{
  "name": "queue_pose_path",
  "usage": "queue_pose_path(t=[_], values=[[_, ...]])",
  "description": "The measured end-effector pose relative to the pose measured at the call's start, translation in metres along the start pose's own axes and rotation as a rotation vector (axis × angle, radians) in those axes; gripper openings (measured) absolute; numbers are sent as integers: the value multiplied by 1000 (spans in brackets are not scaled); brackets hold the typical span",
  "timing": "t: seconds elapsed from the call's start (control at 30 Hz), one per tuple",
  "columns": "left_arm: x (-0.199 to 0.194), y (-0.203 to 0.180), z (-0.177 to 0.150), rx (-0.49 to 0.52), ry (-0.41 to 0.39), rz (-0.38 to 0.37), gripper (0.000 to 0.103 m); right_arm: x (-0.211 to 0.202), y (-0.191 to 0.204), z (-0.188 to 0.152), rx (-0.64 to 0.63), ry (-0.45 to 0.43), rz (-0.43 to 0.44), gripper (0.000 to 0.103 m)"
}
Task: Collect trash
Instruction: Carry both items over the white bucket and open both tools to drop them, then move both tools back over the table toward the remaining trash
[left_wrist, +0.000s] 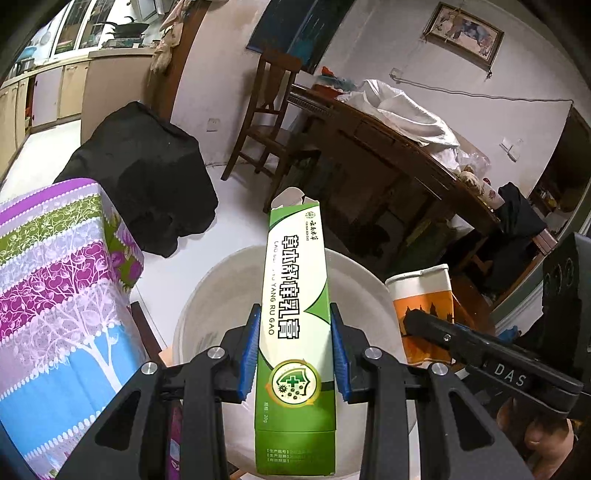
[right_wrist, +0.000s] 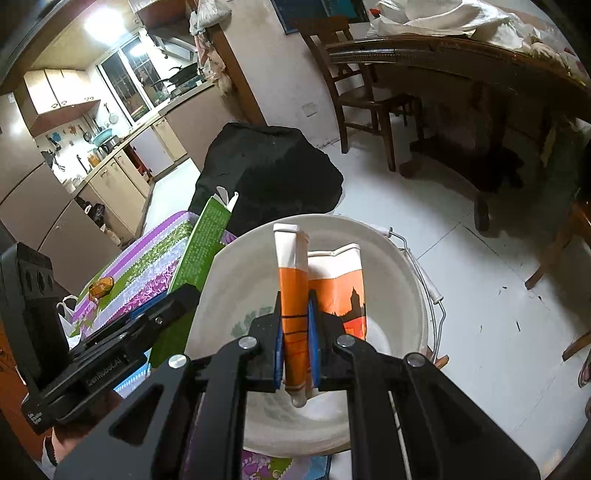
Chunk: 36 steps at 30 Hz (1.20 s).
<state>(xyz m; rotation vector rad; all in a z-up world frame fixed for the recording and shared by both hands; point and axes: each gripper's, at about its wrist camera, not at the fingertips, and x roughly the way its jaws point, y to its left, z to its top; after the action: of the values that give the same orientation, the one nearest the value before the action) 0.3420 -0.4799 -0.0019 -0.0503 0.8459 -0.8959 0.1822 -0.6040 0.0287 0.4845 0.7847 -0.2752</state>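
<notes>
Over the white bucket (right_wrist: 406, 280) on the floor, both hands now hold their trash, and the step in hand looks like the drop. The left gripper (left_wrist: 293, 350) is clamped on a green carton (left_wrist: 295, 314), its blue pads pressing the carton's two long sides at about mid-length; the carton points away from the camera with its open flap end farthest out, past the bucket's far rim. The right gripper (right_wrist: 295, 339) is squeezed nearly closed on a flattened orange paper cup (right_wrist: 295, 295), which stands up between the pads with its white rim uppermost and its lower end hanging just below them.

To do the drop well, each piece should hang wholly inside the bucket's rim before the pads let go (the carton is long, so its far end matters more than its middle). In my judgement the left hand should tip the carton steeper or draw it back, so that it slides in end first rather than bridging the rim and toppling onto the floor. The cup sits well inside the rim in the right wrist view, so a plain release should do there. Letting go one at a time would keep the two grippers, which are close beside each other, from knocking together.

The counter with the patterned cloth (left_wrist: 55, 277) stands just beside the bucket.
</notes>
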Motion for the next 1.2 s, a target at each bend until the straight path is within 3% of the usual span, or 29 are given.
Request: queue_pose_path(t=[0.37,0.4,0.43,0.47,0.53,0.9,1.03,1.13,1.2], values=[[2,-3,-3,8,15,8,36,1,0,2,-14,-4,-8,12],[3,-3,-3,11,18,17,39,1,0,2,-13,-3,-7,21],[3,-3,-4,12,20,22,47,0,-2,2,-8,-6,-2,39],[3,-2,-4,15,13,34,58,-2,-4,3,0,-19,-2,44],[2,0,-5,20,1,51,63,-5,-9,3,14,-30,0,46],[-8,8,-10,12,4,66,64,-11,-16,-1,22,-41,-17,46],[-39,5,-21,77,-38,111,76,-36,-3,-7,-38,-142,-73,58],[-83,15,-42,146,-108,158,84,-67,18,-27,-124,-271,-62,71],[-118,33,-59,162,-155,180,90,-79,31,-45,-176,-318,-49,74]])
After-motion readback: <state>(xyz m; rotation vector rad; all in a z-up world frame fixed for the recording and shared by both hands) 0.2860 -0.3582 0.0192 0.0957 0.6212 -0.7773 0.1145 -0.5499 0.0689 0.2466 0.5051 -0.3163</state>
